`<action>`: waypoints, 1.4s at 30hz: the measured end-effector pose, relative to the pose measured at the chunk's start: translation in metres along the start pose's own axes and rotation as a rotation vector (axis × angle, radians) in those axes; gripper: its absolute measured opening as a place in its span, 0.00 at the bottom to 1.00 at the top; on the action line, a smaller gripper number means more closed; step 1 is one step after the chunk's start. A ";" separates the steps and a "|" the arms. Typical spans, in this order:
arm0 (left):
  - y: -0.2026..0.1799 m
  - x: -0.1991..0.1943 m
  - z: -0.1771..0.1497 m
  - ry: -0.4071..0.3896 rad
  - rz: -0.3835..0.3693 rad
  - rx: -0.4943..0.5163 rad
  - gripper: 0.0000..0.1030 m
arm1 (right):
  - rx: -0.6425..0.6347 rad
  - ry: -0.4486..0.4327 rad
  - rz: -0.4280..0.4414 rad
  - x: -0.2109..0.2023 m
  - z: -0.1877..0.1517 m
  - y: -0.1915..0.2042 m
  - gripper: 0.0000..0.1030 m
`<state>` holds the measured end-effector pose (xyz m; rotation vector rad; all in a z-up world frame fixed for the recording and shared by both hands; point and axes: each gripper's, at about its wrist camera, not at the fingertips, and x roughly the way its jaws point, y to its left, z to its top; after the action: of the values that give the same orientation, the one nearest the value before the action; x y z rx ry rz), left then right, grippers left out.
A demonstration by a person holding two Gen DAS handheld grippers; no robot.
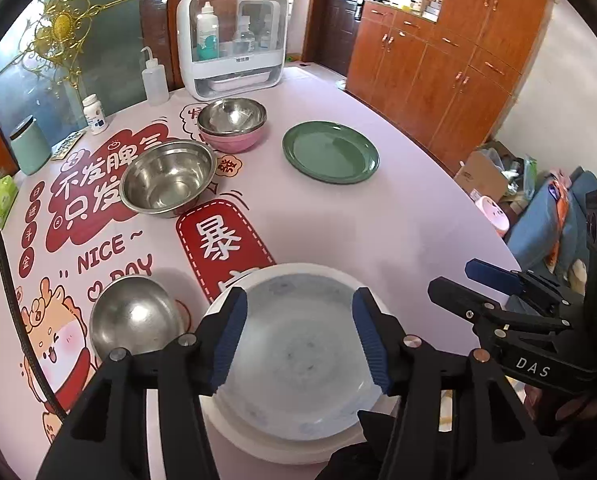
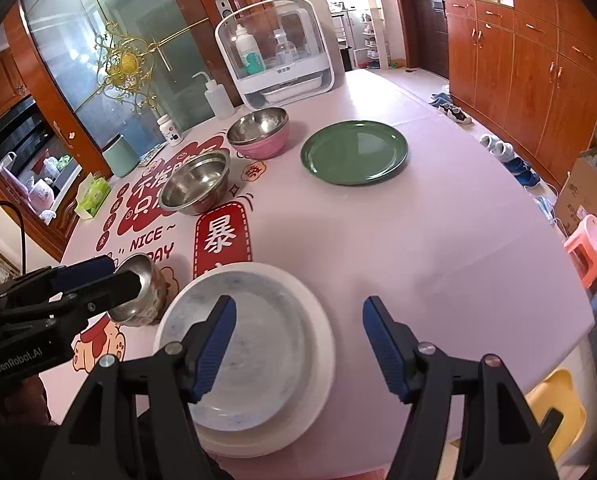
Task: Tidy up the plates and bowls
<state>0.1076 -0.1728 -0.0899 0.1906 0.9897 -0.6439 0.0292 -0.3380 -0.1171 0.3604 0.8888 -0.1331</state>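
A pale blue plate (image 1: 298, 364) (image 2: 250, 344) lies stacked on a white plate (image 1: 258, 446) (image 2: 318, 384) at the table's near edge. My left gripper (image 1: 300, 292) (image 2: 124, 274) hovers open above it with nothing between its pads. My right gripper (image 2: 298, 300) (image 1: 452, 276) is open and empty just right of the stack. A small steel bowl (image 1: 136, 316) (image 2: 146, 300) sits left of the plates. Farther back are a larger steel bowl (image 1: 168, 178) (image 2: 196, 182), a steel bowl nested in a pink bowl (image 1: 230, 142) (image 2: 262, 144), and a green plate (image 1: 330, 152) (image 2: 354, 152).
At the table's far side stand a white clear-fronted box of bottles (image 1: 232, 40), a squeeze bottle (image 1: 154, 80), a pill bottle (image 1: 95, 114) and a green canister (image 1: 28, 146). The table edge curves along the right, with a pink stool (image 2: 590, 240) and a yellow stool (image 2: 558, 408) beyond.
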 end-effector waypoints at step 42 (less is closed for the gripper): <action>-0.089 0.077 0.115 0.087 0.204 -0.239 0.73 | -0.126 0.058 0.221 0.040 0.125 -0.163 0.64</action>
<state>0.1670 -0.3257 -0.0779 0.1076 1.1054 -0.3299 0.1032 -0.5338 -0.1181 0.3436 0.9037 0.1372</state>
